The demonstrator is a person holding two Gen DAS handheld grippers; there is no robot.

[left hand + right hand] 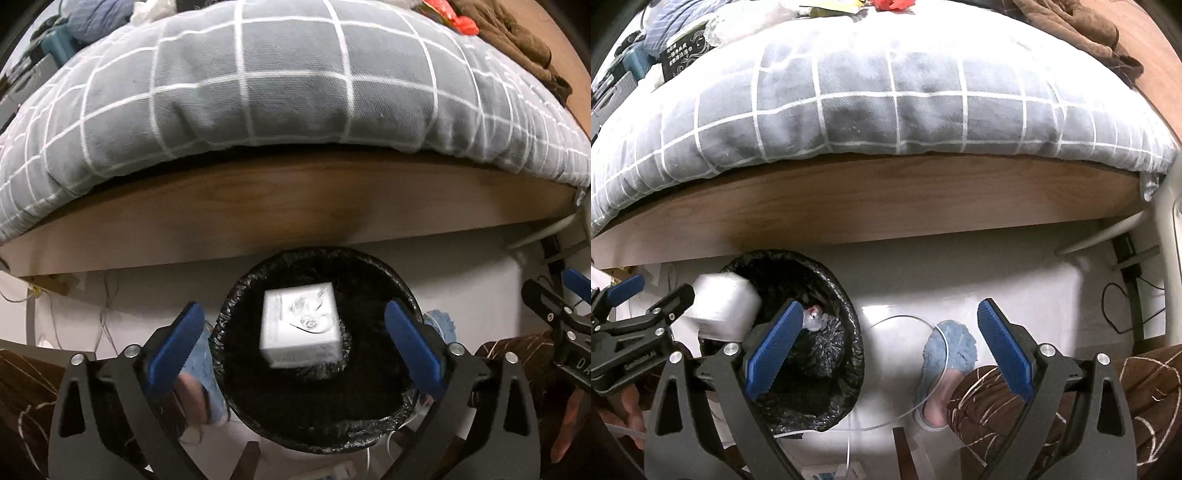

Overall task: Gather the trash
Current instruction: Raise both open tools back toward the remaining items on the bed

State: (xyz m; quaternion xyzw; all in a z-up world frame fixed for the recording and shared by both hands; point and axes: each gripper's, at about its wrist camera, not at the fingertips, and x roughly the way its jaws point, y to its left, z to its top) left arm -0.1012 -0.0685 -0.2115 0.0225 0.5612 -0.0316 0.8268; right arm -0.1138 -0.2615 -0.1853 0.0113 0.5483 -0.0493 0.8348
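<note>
- Left wrist view looks steeply down into a round bin lined with a crinkled black plastic bag [317,432], standing on the pale floor just in front of a wooden bed frame [295,199].
- A white cardboard cube-shaped box [300,325] shows blurred over the bin's mouth, between the blue pads yet touching neither; I judge it is dropping into the bag.
- The left gripper [295,347] is released, jaws spread wide with clear gaps on both sides of the box.
- Right wrist view shows the same box [720,308] at the bin's near rim beside the left gripper's black finger, and some crumpled clear wrapping [814,317] already lying inside the liner.
- The right gripper [886,347] also stands spread and empty, over bare floor and a fluffy light-blue slipper [951,350] on the person's foot.
- A grey quilt with a white grid [280,85] covers the bed; small red and white items lie at its far edge, too blurred to name.
- Step in hand: depositing one piece of trash.
- Next, by my judgement: lift both grippers clear of the rim, then turn toward the bed top to look for further rubbish, reaching with either empty gripper.
</note>
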